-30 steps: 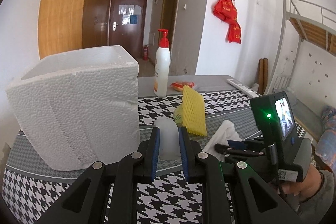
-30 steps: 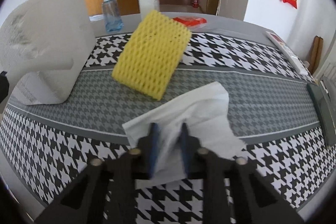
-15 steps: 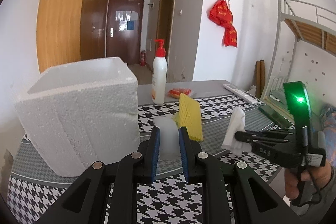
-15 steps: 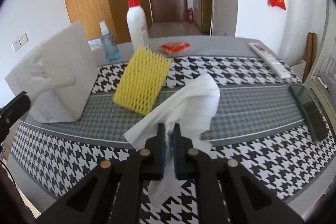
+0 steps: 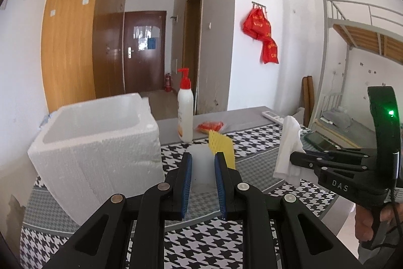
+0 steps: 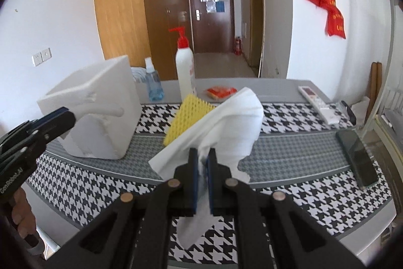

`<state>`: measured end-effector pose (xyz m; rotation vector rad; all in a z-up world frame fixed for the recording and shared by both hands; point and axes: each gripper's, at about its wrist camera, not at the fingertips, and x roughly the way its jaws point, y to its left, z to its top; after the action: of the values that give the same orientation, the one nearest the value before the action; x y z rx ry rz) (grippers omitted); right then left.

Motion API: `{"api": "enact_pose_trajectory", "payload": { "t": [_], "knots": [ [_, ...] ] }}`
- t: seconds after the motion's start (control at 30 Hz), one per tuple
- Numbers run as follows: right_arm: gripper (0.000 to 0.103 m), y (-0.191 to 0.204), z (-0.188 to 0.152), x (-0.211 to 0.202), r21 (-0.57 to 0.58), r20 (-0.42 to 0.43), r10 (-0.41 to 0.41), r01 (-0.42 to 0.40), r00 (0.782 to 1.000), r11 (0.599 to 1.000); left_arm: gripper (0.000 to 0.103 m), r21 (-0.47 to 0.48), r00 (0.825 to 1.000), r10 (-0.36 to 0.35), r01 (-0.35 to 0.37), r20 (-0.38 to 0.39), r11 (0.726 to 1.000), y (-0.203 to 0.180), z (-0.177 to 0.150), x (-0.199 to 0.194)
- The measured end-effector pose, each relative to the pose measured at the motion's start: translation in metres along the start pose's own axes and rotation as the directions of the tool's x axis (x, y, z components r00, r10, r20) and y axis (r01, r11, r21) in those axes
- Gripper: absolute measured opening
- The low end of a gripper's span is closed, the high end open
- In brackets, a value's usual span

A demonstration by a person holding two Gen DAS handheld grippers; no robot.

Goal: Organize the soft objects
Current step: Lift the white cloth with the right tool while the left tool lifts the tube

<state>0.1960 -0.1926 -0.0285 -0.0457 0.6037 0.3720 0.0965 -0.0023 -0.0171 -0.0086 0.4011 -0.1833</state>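
left tongs (image 5: 202, 168): clamped on translucent white piece (image 5: 201, 165), centre frame
right tongs (image 6: 202, 165): pinching white cloth (image 6: 226, 122), lifted off counter (image 6: 289, 150)

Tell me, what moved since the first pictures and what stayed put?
The right tongs pinched shut on the white tissue and lifted it off the table; it now hangs in the air. The left tongs rose a little with the small white foam piece between them, gripped as before. The yellow sponge, foam box and pump bottle stayed put.
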Motion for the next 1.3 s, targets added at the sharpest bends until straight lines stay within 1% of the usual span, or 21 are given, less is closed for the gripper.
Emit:
{"api": "enact_pose_trajectory", "payload": {
  "t": [0.07, 0.3, 0.73, 0.87, 0.97, 1.3],
  "knots": [
    [0.009, 0.001, 0.002, -0.004, 0.002, 0.003, 0.002, -0.002, 1.0, 1.0, 0.02, 0.012, 1.0, 0.003, -0.004, 0.011, 1.0, -0.003, 0.004, -0.002],
    [0.009, 0.003, 0.01, -0.019, -0.014, 0.054, 0.005, -0.004, 0.999, 1.0, 0.02, 0.03, 0.999, 0.009, -0.01, 0.037, 1.0, -0.006, 0.015, -0.003],
    [0.009, 0.012, 0.027, -0.039, -0.052, 0.129, 0.025, -0.018, 0.991, 0.998, 0.02, 0.044, 0.994, 0.047, -0.051, 0.096, 0.998, -0.002, 0.036, -0.012],
    [0.009, 0.016, 0.031, -0.04, -0.066, 0.141, 0.036, -0.027, 0.989, 0.997, 0.02, 0.047, 0.992, 0.064, -0.069, 0.109, 0.996, 0.001, 0.04, -0.015],
    [0.009, 0.02, 0.034, -0.04, -0.072, 0.147, 0.044, -0.034, 0.988, 0.997, 0.02, 0.046, 0.989, 0.09, -0.096, 0.115, 0.994, 0.005, 0.043, -0.014],
    [0.009, 0.034, 0.043, -0.039, -0.104, 0.17, 0.076, -0.059, 0.983, 0.993, 0.02, 0.02, 0.981, 0.137, -0.14, 0.135, 0.99, 0.021, 0.05, -0.021]
  ]
}}
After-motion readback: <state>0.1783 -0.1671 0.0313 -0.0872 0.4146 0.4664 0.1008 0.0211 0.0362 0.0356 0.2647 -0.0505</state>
